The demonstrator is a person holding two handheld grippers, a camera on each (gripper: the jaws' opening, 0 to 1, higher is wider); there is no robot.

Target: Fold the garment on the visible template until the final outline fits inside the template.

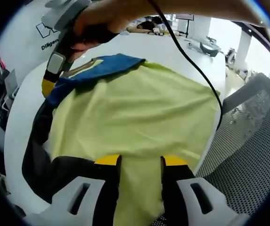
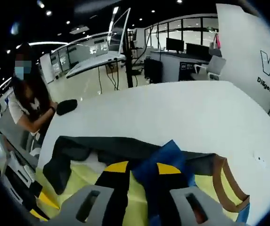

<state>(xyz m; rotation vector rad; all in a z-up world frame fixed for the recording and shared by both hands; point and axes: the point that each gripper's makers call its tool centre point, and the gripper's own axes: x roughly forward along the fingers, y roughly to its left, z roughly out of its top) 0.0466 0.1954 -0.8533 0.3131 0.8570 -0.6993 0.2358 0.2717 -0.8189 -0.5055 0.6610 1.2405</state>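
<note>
On the white table (image 1: 21,108) lies the garment (image 1: 139,117), yellow-green body spread, blue collar edge (image 2: 160,165) at its far end. Right gripper (image 2: 142,172) pinches that blue edge; left gripper (image 1: 141,162) clamps the yellow hem nearest the mesh chair (image 1: 252,141). Best to keep both edges taut and level while carrying the fold across the garment.

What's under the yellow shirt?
The yellow shirt lies on a white table. A dark sleeve sticks out beside it. Whatever is directly beneath the cloth, any template included, is covered and cannot be seen.
</note>
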